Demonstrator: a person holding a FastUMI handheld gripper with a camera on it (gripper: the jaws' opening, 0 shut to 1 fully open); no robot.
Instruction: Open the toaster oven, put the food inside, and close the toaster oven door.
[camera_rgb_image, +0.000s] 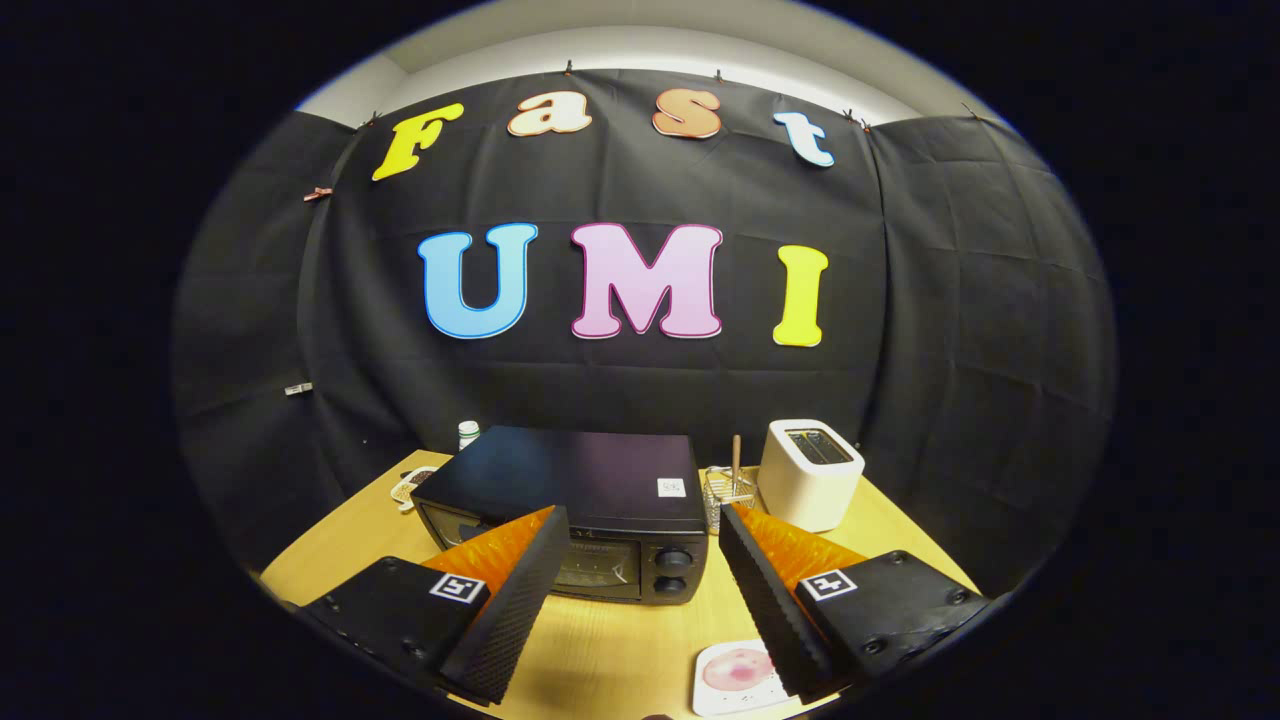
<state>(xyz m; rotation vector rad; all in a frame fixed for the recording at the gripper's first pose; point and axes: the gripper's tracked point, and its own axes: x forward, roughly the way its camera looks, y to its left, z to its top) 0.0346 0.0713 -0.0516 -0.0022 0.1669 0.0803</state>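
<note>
A black toaster oven (575, 485) stands on the wooden table (620, 640) with its glass door closed and two knobs (672, 572) at its right front. My gripper (640, 520) hovers above and in front of it, open, nothing between the fingers. The left finger (510, 590) overlaps the oven's door in the view. A white square plate with a pink piece of food (735, 672) lies on the table near me, just beside the right finger (770, 590).
A white pop-up toaster (810, 475) stands right of the oven. A small wire basket with a wooden stick (730, 485) sits between them. A white bottle with a green cap (468, 434) and a small white item (410, 487) are behind the oven's left side.
</note>
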